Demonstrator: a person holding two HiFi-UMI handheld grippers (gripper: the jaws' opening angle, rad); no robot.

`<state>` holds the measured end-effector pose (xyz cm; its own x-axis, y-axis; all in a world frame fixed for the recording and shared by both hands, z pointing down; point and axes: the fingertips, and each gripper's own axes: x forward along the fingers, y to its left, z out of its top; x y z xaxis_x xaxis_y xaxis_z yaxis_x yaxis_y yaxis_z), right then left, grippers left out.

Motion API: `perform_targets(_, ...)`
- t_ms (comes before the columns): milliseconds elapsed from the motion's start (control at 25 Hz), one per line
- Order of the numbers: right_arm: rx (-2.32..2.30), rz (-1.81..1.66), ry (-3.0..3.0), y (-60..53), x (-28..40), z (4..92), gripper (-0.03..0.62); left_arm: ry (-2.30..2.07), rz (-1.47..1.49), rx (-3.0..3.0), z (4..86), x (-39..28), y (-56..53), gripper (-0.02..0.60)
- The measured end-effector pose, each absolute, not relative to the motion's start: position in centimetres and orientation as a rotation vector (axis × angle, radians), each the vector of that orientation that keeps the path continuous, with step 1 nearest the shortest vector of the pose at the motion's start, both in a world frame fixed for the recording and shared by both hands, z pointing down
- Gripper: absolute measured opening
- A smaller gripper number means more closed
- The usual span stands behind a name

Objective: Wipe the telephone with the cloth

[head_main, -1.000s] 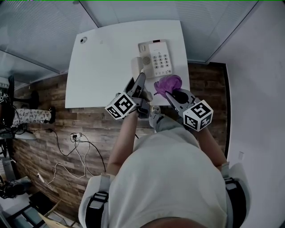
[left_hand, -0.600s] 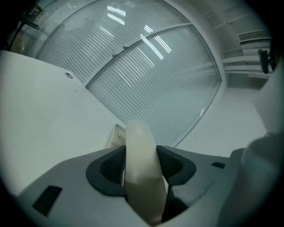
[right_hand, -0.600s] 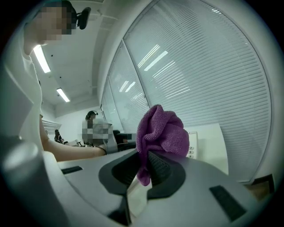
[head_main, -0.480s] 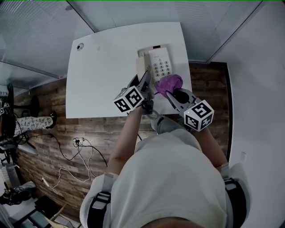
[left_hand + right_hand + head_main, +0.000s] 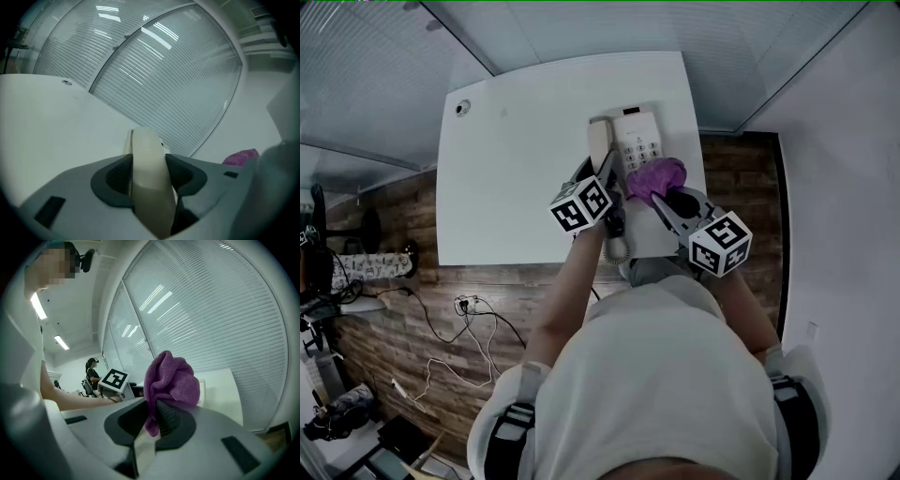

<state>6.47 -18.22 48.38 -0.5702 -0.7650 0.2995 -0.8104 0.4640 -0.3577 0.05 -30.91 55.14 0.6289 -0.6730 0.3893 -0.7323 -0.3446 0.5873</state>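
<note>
Both forearms reach forward over the near edge of the desk (image 5: 506, 159), grippers tilted slightly down. Left gripper (image 5: 149, 174): jaws set wide, clamped on the cream handset (image 5: 598, 141), which lies along the left side of the telephone (image 5: 637, 141). Right gripper (image 5: 152, 416): jaws clenched on the bunched purple cloth (image 5: 654, 176), held at the telephone's near end. The telephone sits near the desk's right edge.

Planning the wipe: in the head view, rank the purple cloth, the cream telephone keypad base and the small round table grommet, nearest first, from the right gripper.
1. Purple cloth: clamped in the right gripper.
2. Cream telephone keypad base: just beyond the cloth.
3. Small round grommet: far-left corner of the white table.
</note>
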Motion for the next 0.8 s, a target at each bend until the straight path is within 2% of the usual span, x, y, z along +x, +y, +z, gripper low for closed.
perform_targets(800,1.394,0.75,-2.597,-21.0,7.7,49.3,0.046,-1.212,0.199,2.121,56.1,1.3,-32.9,0.229)
